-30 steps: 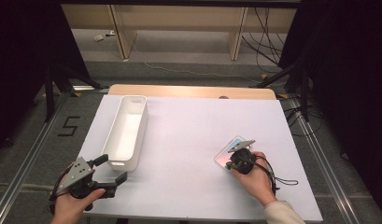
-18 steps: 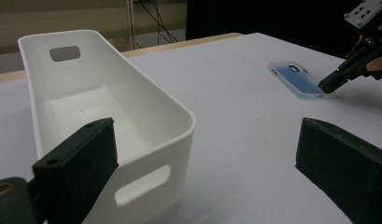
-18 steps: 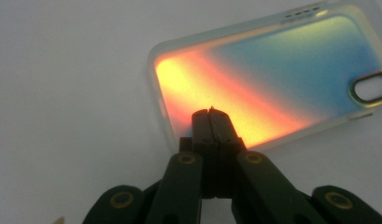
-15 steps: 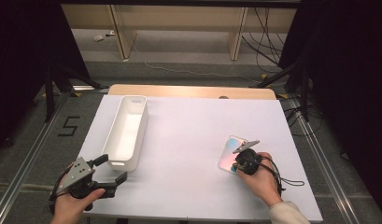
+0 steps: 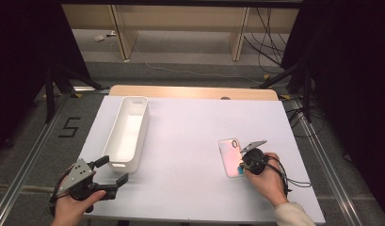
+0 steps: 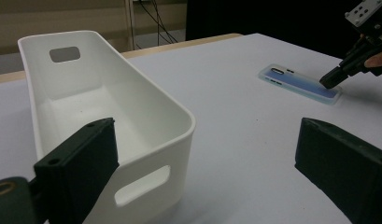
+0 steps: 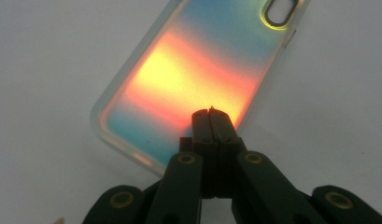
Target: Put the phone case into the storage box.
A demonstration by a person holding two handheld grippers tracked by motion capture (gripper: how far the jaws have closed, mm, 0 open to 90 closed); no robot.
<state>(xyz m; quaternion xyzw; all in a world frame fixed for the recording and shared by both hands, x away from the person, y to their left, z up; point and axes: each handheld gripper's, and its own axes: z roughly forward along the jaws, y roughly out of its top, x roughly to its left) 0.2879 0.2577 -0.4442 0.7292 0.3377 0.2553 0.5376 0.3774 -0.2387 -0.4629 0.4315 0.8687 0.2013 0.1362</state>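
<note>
My right hand-held gripper (image 7: 212, 116), jaws pressed together empty, rests its tip on the phone case (image 5: 231, 157), flat on the tabletop (image 5: 190, 136) at four o'clock, probably to slide it. My left hand-held gripper (image 5: 110, 172) waits wide open by the bin (image 5: 128, 132).

Left gripper (image 5: 116, 171) jaws wide apart; right gripper (image 7: 212, 114) jaws pressed together.

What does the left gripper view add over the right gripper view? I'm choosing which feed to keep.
Left gripper view: the white bin close by, its handle cutouts, the left gripper with jaws wide open, and the right gripper from the side, tip down at the phone case. Right gripper view: the case's orange, yellow and blue sheen up close, and the shut jaws meeting over its lower part. Both: the case lying flat on the white table.
</note>
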